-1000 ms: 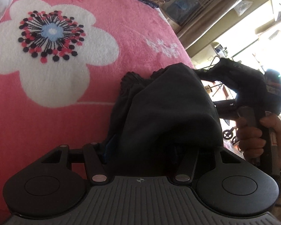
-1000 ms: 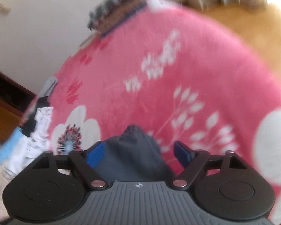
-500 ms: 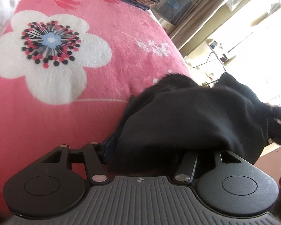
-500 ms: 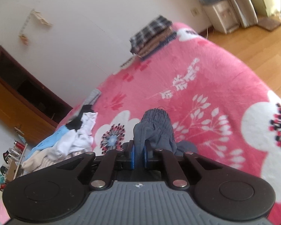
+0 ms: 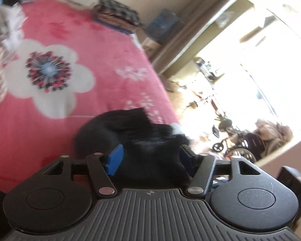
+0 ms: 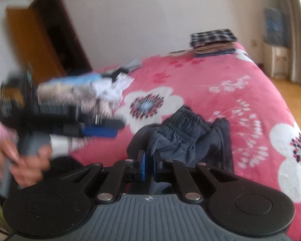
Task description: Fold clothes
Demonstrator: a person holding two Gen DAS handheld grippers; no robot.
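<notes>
Dark grey shorts [image 6: 182,124] with a gathered elastic waistband lie crumpled on the pink flowered blanket [image 6: 250,92]. My right gripper [image 6: 148,165] is shut on a fold of their cloth near the front edge. In the left wrist view the shorts [image 5: 130,128] are a blurred dark heap ahead of my left gripper [image 5: 150,157]. Its jaws are opening, and its blue pads [image 5: 115,159] stand apart and do not press the cloth. From the right wrist view the left gripper [image 6: 102,129] hangs blurred to the left of the shorts with nothing in it, held by a hand [image 6: 28,160].
A heap of unfolded clothes [image 6: 86,92] lies at the blanket's far left. A folded stack [image 6: 212,39] sits at the far edge by the wall. A wooden wardrobe [image 6: 36,40] stands at the left, wooden floor [image 6: 299,92] at the right. A wheelchair [image 5: 236,148] stands beyond the bed.
My right gripper went from open around the shorts to shut on their cloth, and swung and rolled. My left gripper, earlier covered by the cloth, now shows bare pads and has risen.
</notes>
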